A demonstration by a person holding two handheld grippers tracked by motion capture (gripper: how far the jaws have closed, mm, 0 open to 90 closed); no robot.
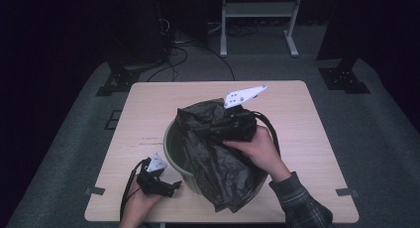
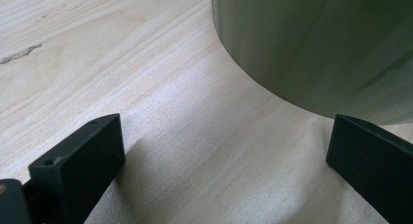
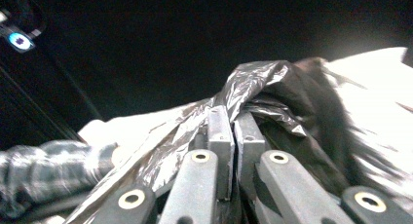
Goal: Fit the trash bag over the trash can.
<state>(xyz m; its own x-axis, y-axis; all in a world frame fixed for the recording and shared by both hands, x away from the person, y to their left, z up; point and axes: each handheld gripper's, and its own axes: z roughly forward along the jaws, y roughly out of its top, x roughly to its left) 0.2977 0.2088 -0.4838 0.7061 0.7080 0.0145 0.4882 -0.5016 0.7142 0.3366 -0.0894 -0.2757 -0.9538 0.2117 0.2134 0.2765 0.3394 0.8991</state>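
Evidently the right gripper (image 1: 233, 120) is pinching the black bin bag (image 1: 218, 158) shut-jawed, lining the green bin (image 1: 171, 151) beneath it. Meanwhile the left gripper (image 2: 224, 151) is resting open-jawed beside the bin; next, it probably needs to catch the bag's free edge.

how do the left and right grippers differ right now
The left gripper rests low on the table beside the green bin, fingers spread with nothing between them. The right gripper is raised above the bin, shut on the black bag. Each is hand-held.

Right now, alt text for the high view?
The right gripper, shut on a black bin bag, holds it over a green bin on a wooden table. The left gripper rests open beside the bin.
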